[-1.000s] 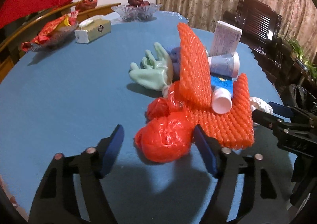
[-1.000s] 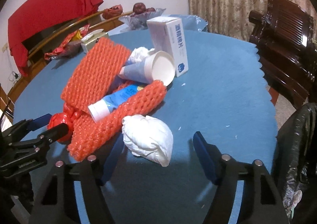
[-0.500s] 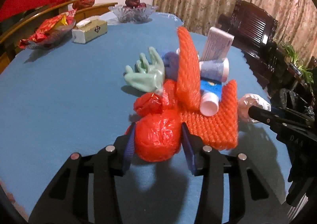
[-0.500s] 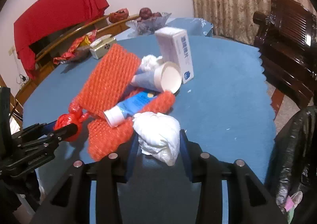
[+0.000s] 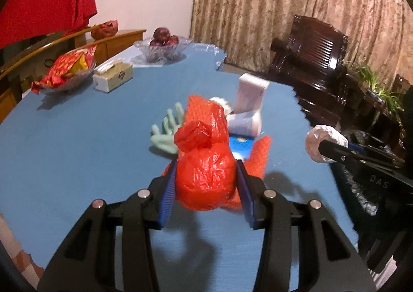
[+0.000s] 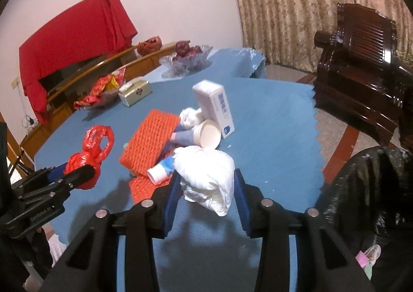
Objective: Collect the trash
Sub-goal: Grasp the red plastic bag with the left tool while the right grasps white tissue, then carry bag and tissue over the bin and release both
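Observation:
My left gripper [image 5: 206, 183] is shut on a tied red plastic bag [image 5: 205, 178] and holds it above the blue table [image 5: 77, 142]; the bag also shows in the right wrist view [image 6: 87, 152]. My right gripper [image 6: 205, 183] is shut on a crumpled white bag [image 6: 206, 176], lifted off the table; it also shows in the left wrist view [image 5: 325, 146]. On the table lie orange foam netting [image 6: 152, 139], a blue tube [image 6: 162, 170], a paper cup [image 6: 206, 134], a white box [image 6: 214, 106], a crumpled tissue [image 6: 189, 116] and a green glove [image 5: 165, 134].
A black trash bag [image 6: 369, 188] hangs open beside the table at the right. A tissue box [image 5: 112, 76], a snack bowl [image 5: 67, 70] and a glass fruit bowl [image 5: 164, 47] stand at the far side. A dark wooden chair [image 6: 361, 65] stands beyond the table edge.
Both grippers closed on their bags and lifted them off the table: the left on the red bag, the right on the white bag. The rest of the pile stayed.

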A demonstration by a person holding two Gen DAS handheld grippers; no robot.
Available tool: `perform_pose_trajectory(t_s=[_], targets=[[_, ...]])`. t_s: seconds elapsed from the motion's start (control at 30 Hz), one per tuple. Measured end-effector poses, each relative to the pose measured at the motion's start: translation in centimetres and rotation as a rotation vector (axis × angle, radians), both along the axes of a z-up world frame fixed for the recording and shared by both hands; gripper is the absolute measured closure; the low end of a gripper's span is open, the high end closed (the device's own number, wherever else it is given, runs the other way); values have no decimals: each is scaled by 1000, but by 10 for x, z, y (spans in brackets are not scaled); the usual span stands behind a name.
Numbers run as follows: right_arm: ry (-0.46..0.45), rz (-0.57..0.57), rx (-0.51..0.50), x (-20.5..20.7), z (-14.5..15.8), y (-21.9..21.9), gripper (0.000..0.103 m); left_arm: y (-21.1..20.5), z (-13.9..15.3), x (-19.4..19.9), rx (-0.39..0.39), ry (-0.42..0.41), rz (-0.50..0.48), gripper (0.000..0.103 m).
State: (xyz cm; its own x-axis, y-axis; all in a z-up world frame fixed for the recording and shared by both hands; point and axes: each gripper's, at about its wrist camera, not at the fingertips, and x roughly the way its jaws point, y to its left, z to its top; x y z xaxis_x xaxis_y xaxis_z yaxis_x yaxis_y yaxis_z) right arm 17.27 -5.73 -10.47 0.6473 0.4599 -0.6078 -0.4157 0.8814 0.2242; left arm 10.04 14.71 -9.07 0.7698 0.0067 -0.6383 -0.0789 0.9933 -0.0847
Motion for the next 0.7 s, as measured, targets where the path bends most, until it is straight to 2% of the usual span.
perform_pose_trajectory(t_s=[0.3, 0.7], targets=[[-64, -58, 18, -17, 30, -32, 63, -38, 26, -6, 14, -51, -63, 61], [-118, -147, 30, -38, 54, -81, 63, -88, 42, -3, 3, -87, -171, 61]])
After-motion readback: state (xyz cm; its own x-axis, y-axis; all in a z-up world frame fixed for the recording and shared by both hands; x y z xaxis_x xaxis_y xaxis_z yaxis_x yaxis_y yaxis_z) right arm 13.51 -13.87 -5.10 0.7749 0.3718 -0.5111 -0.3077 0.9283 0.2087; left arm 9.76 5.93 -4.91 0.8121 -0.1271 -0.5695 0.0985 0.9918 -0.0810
